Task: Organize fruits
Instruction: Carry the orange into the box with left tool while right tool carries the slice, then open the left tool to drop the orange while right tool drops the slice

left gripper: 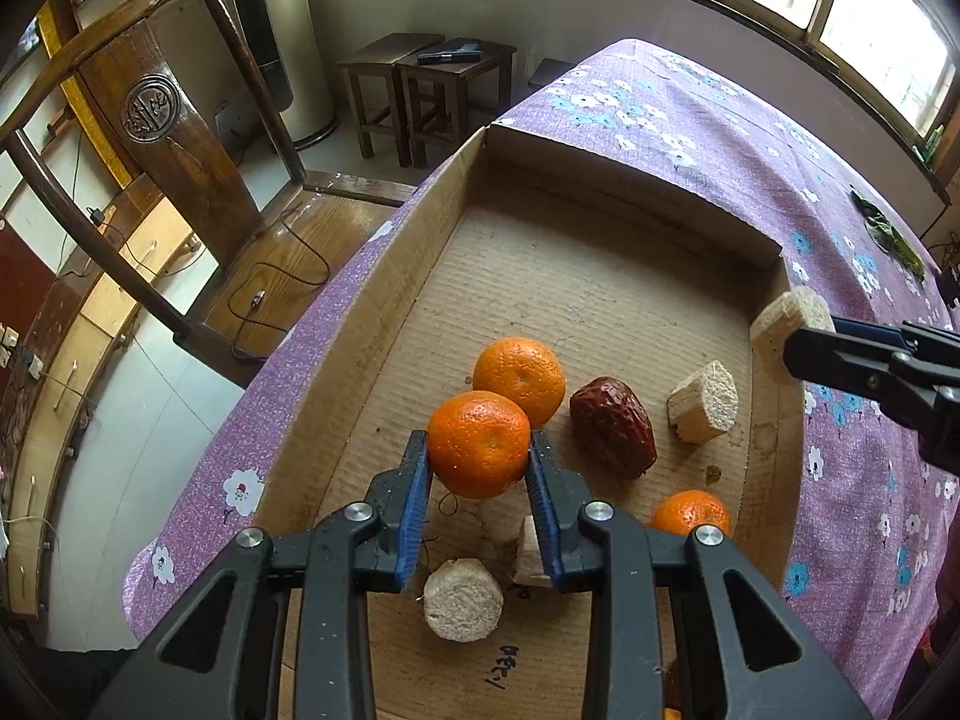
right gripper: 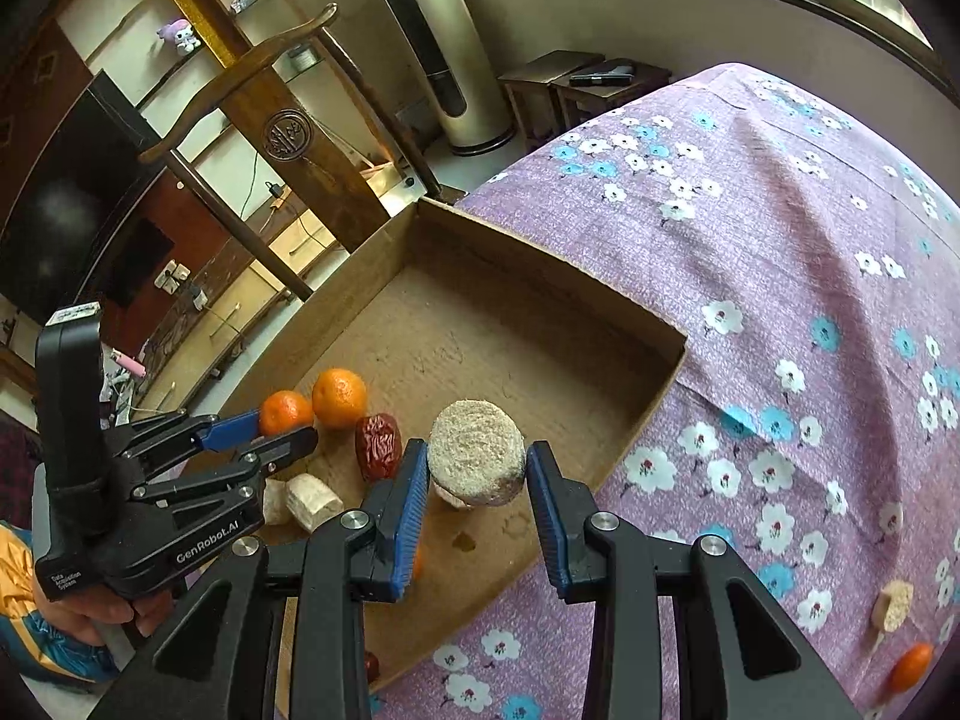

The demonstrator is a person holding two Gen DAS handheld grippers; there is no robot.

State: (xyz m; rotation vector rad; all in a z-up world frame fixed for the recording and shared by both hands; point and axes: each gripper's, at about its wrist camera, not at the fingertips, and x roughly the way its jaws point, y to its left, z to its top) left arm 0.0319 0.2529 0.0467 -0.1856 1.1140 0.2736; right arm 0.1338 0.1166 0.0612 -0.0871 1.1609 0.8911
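In the left wrist view, a small orange (left gripper: 478, 443) is held tight between the blue pads of the left gripper (left gripper: 478, 450). It is being carried above the floor of the cardboard box (left gripper: 540, 264). Just past it, a second orange (left gripper: 519, 380) lies on the box floor. To the right of that, a dark red date (left gripper: 612, 426) is seen, and then a pale cut chunk (left gripper: 703, 401). A third orange (left gripper: 691, 512) lies nearer, on the right. A round pale chunk (left gripper: 463, 600) lies below the held orange, close to the near end. At the right edge, the right gripper (left gripper: 798, 336) is seen with another pale chunk (left gripper: 791, 318) pinched in it, over the box's right wall.

In the right wrist view, that round pale chunk (right gripper: 477, 459) is gripped flat side up by the right gripper (right gripper: 477, 474), over the near right part of the box (right gripper: 540, 324). The left gripper (right gripper: 282, 429) is seen at the left, shut on its orange (right gripper: 285, 412). On the purple flowered cloth (right gripper: 780, 300), one more pale piece (right gripper: 894, 603) and a small orange fruit (right gripper: 912, 666) are left outside the box, at the near right.

The far half of the box is bare. The oranges on the floor lie right under and just past the left claw, so the held orange can most likely be set down beside them. The leftover fruit on the cloth is nearer to the right hand.
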